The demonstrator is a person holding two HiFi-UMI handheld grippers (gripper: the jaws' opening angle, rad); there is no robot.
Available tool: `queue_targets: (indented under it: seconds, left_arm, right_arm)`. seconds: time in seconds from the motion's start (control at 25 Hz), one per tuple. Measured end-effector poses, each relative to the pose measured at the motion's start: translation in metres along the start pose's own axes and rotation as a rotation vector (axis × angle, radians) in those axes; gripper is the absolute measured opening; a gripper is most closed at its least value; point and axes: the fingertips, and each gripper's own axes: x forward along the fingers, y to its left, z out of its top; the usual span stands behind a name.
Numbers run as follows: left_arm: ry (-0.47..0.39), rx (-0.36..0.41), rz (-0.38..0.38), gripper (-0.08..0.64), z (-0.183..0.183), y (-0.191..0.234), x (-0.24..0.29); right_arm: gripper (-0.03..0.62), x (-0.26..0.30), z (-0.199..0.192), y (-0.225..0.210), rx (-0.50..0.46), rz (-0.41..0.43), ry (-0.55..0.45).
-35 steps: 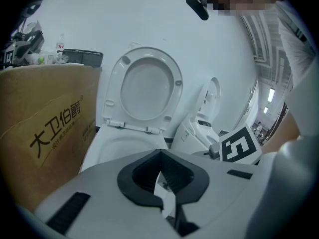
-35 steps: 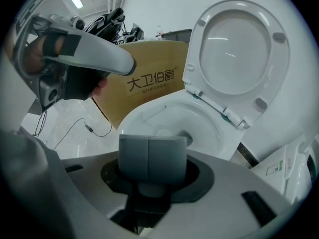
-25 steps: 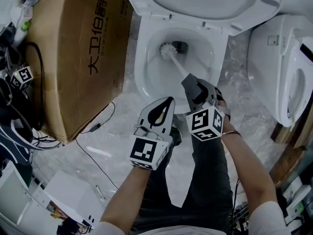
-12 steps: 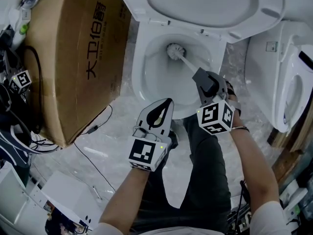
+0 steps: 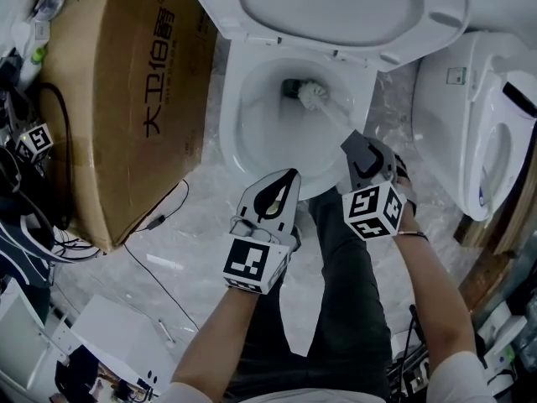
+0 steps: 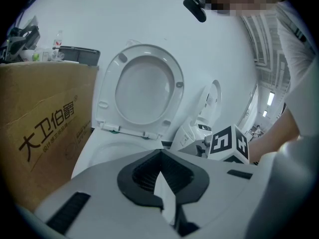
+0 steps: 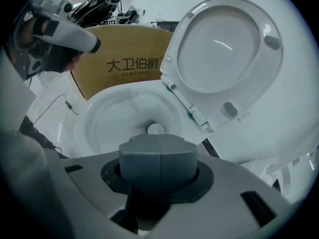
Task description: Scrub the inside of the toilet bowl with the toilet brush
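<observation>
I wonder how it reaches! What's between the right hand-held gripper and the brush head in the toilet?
Only the brush's thin white handle, joining the right hand-held gripper to the brush head, as the head view shows.

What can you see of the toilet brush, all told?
The toilet brush has a round white bristle head on a thin pale shaft ending in a thick grey handle. It slants down into the toilet bowl, head low near the dark drain, seemingly against the bowl's inner wall. The right gripper is shut on the handle; nothing else holds it.
</observation>
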Motion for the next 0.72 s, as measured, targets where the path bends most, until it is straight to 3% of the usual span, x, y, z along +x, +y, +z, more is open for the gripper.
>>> queue_targets:
  seconds: [0.24,0.4,0.72]
  left_arm:
    - [-0.001,-0.005,0.003,0.008,-0.002,0.004,-0.009]
    - [0.0,-0.024,0.019,0.008,-0.005,0.013,-0.017]
    - [-0.007,-0.031,0.03,0.008,-0.011,0.029,-0.027]
  right_arm:
    - [0.156,-0.007,-0.015,0.028,0.004,0.004,0.071]
    - [0.156,-0.011,-0.017,0.059,0.026,0.05,0.094]
    - [0.156,-0.002,0.015,0.106,0.039,0.085,0.064]
